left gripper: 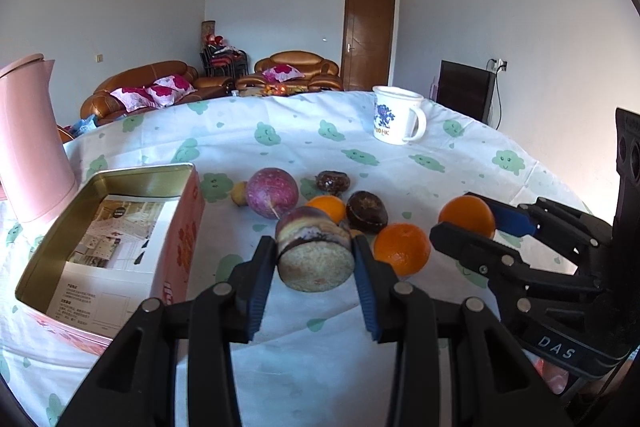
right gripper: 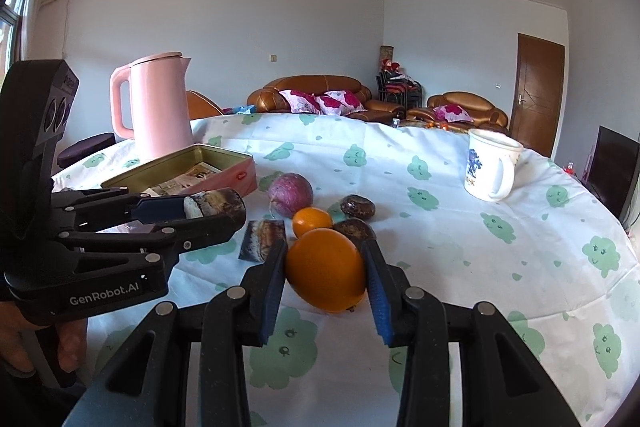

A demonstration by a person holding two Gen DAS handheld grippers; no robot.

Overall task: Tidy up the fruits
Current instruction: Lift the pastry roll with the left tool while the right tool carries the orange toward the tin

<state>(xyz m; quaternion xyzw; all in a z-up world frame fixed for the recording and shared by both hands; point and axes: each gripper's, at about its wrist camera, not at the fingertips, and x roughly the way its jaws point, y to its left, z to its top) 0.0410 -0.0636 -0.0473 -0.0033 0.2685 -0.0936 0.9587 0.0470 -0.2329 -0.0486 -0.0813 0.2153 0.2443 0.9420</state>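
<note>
My left gripper (left gripper: 314, 251) is shut on a brown and tan cut fruit piece (left gripper: 314, 255) and holds it above the cloth, right of the open pink tin (left gripper: 176, 251). My right gripper (right gripper: 326, 267) is shut on an orange (right gripper: 325, 269); it also shows in the left wrist view (left gripper: 466, 217). On the cloth lie a purple round fruit (left gripper: 272, 191), two more oranges (left gripper: 402, 247) (left gripper: 328, 207), two dark brown fruits (left gripper: 366, 211) (left gripper: 333, 182) and a small yellow fruit (left gripper: 239, 193). A cut fruit slice (right gripper: 262, 239) lies by my right gripper.
A pink kettle (right gripper: 158, 105) stands behind the tin at the left. A white mug (right gripper: 490, 171) stands far right on the round table with a green-cloud cloth (right gripper: 520, 259). Sofas and a door are beyond.
</note>
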